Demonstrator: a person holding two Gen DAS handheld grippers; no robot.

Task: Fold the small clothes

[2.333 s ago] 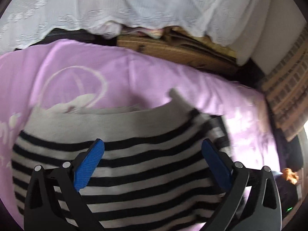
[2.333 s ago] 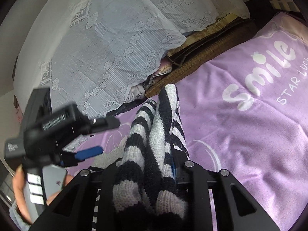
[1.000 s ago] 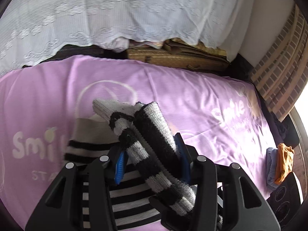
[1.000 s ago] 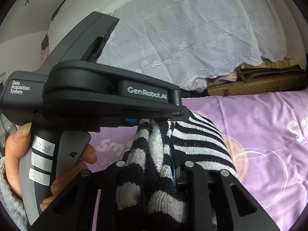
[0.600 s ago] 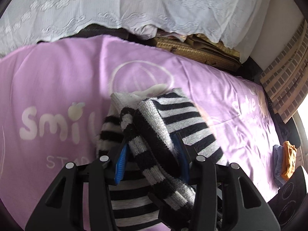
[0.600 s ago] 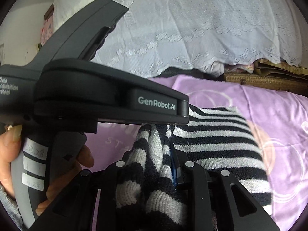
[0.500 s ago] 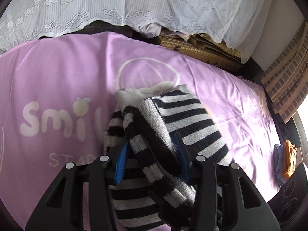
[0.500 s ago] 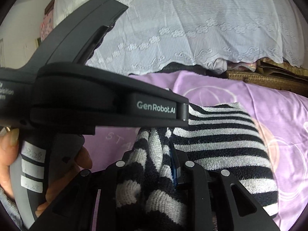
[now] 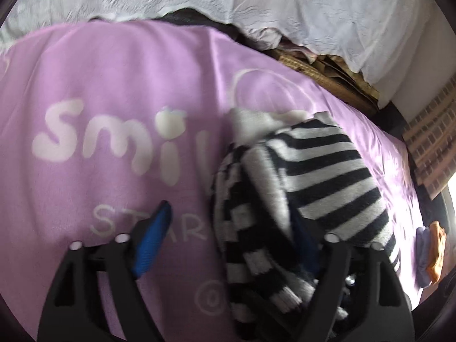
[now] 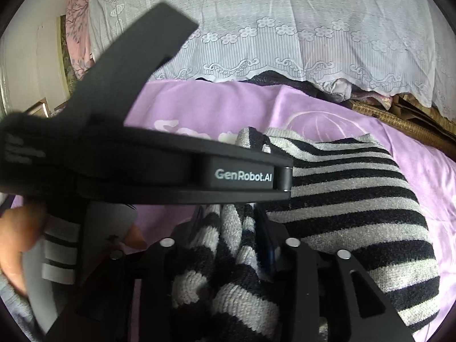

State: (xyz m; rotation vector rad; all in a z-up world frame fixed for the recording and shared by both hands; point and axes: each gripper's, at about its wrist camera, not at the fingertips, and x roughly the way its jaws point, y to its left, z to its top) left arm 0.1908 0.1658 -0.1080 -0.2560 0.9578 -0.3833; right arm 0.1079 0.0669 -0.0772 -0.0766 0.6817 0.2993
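One striped knit garment (image 9: 322, 176), black and pale grey, bunched on the bed; same piece in the right wrist view (image 10: 347, 199).

One purple blanket (image 9: 114, 85) with white lettering, under everything.

One white lace cloth (image 10: 299, 22) hanging behind the bed.

Two grippers: left gripper (image 9: 228, 233) and right gripper (image 10: 228, 228). The left one also shows from the side, across the right wrist view (image 10: 182, 168).

One hand (image 10: 17, 242) in view, on the left gripper's handle.

One small pile of clothes (image 9: 430, 253) at the far right edge, orange and blue-grey; number of pieces in it unclear.

One stack of brown woven mats or boards (image 9: 327, 71) under the lace; layers cannot be counted.
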